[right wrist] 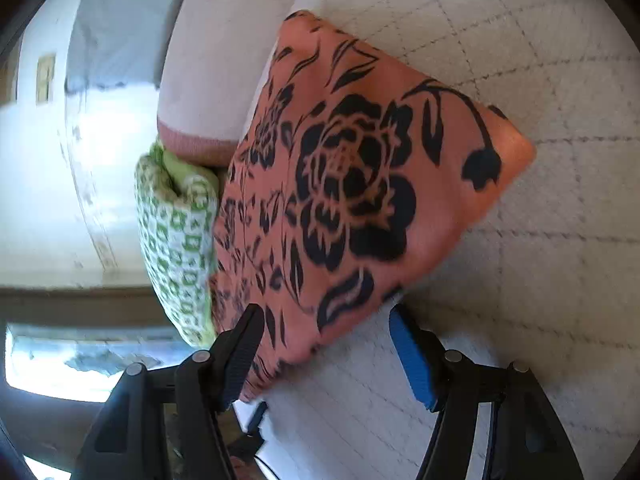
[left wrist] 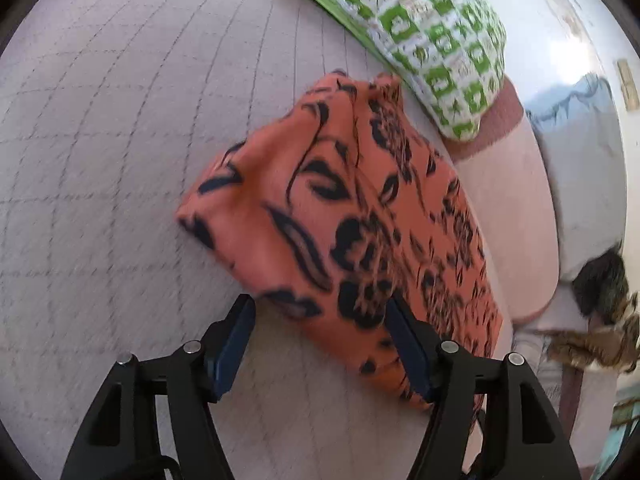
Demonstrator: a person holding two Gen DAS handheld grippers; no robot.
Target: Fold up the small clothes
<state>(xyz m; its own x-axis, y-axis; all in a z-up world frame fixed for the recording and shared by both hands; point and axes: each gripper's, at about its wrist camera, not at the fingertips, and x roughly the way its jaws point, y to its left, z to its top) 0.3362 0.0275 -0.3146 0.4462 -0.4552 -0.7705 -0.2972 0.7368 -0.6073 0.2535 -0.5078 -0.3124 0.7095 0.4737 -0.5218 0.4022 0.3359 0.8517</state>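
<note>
Left gripper has its jaws spread, nothing pinched. The near edge of the folded orange floral garment sits right between the pads: the left pad is just off the garment's near corner on bare sheet, the right pad overlaps the cloth edge. No squeeze visible, so I judge it not gripped.

Right gripper is also spread wide and empty. The same orange garment has its near corner poking in between the fingers; the black finger is at the cloth's edge and the blue pad stands clear on the sheet.

Ahead of both: the garment is a compact, thick folded packet lying on the checked bedsheet. From the left gripper its long axis runs ahead and to the right, toward the bed edge. Both hands are about equally close, each at its own near corner; I can't tell which is nearer.

Farther out: a green patterned pillow is beyond the garment, near its far end in the left view, touching its side in the right view.

Judgement: the fold looks nearly done; next is likely a press or a regrip at the near edge.
</note>
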